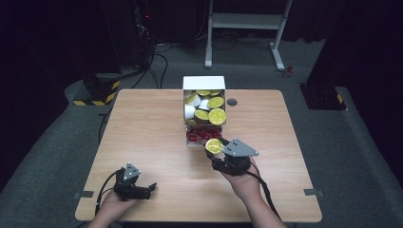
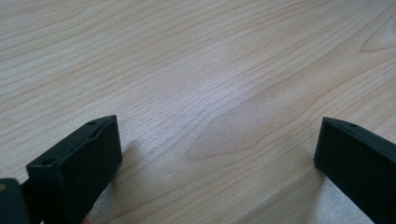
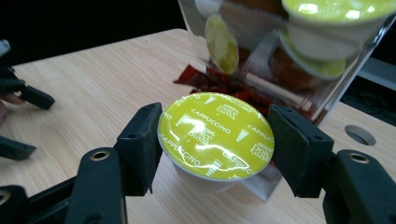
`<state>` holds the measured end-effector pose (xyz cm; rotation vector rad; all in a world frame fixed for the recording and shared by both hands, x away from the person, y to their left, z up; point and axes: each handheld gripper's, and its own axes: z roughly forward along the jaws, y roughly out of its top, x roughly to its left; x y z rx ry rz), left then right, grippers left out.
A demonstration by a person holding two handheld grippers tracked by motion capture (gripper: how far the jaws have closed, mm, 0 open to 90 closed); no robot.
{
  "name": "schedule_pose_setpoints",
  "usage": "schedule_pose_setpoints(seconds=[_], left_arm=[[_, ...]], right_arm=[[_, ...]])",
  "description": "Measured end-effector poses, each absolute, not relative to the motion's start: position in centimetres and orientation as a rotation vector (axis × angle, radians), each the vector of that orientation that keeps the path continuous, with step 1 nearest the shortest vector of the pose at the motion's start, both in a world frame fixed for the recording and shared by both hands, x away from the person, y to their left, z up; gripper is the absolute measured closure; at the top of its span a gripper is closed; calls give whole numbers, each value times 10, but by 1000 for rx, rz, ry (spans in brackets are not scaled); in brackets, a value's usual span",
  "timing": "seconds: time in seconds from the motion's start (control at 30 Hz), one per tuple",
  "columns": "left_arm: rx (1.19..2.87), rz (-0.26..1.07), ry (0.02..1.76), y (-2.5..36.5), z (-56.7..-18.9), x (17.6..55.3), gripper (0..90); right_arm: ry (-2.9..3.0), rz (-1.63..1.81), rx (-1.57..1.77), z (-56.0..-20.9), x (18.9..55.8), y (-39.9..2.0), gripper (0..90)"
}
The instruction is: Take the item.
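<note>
Light wooden counter (image 1: 142,142): rectangular top with a small round dark grommet (image 1: 232,102) near its far edge

Clear plastic dispenser box with white back panel (image 1: 204,83): stands at the counter's far middle, stacked with yellow-green-lidded coffee capsules (image 1: 216,116); red sachets (image 1: 202,136) lie in its lower compartment

Right claw (image 3: 215,140): held in the person's right hand (image 1: 246,183) just in front of the box; jaws closed against both sides of one white coffee capsule with a yellow-green foil lid printed "CAPPUCCINO" (image 3: 215,135), lid facing up, held near the box's front

Left claw (image 2: 219,154): held in the left hand (image 1: 111,205) near the counter's near left corner, well apart from the box; jaws spread wide, nothing between them, bare wood beneath
</note>
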<state>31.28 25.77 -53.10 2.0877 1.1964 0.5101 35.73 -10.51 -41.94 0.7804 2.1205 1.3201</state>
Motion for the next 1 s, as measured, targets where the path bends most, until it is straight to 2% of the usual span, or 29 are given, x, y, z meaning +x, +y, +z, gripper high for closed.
schedule_pose_setpoints(seconds=[0.27,1.0], left_arm=[[2088,511,1196,258,-531,313,12],[2088,505,1201,258,-531,313,11]], right_arm=[[2133,1286,781,-443,351,-108,381],[2122,1207,916,-466,356,-144,381]])
